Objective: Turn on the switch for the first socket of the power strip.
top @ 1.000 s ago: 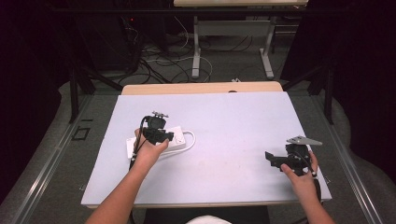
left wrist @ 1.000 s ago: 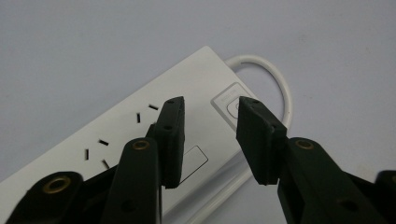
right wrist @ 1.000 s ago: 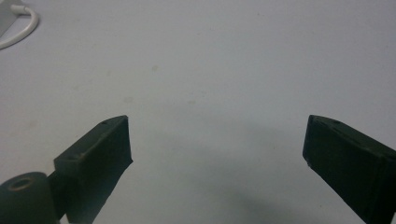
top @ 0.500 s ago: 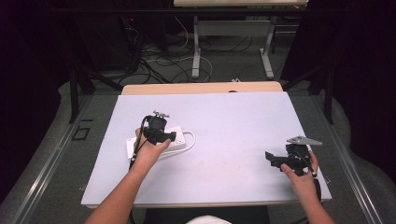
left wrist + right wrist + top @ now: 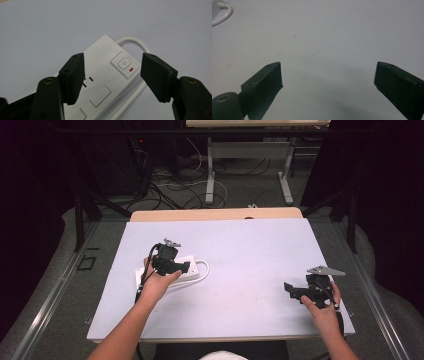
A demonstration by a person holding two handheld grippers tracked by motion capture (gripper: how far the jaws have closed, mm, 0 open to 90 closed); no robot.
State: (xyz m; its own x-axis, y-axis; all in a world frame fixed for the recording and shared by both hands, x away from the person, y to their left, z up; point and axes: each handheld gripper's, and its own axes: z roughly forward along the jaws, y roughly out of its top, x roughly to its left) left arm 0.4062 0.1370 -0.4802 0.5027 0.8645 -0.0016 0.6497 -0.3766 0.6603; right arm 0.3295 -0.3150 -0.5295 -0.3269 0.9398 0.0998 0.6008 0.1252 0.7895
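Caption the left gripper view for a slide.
Open left gripper poised over white power strip, red indicator lit.

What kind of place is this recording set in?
Probably a lab or recording workspace: a bare table holding a white power strip, dark curtains around it, and loose cables on the floor behind near another desk's legs.

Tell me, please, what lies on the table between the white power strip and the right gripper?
Nothing. In the high view, the table is bare from the power strip to the right gripper. The right gripper view shows bare surface too.
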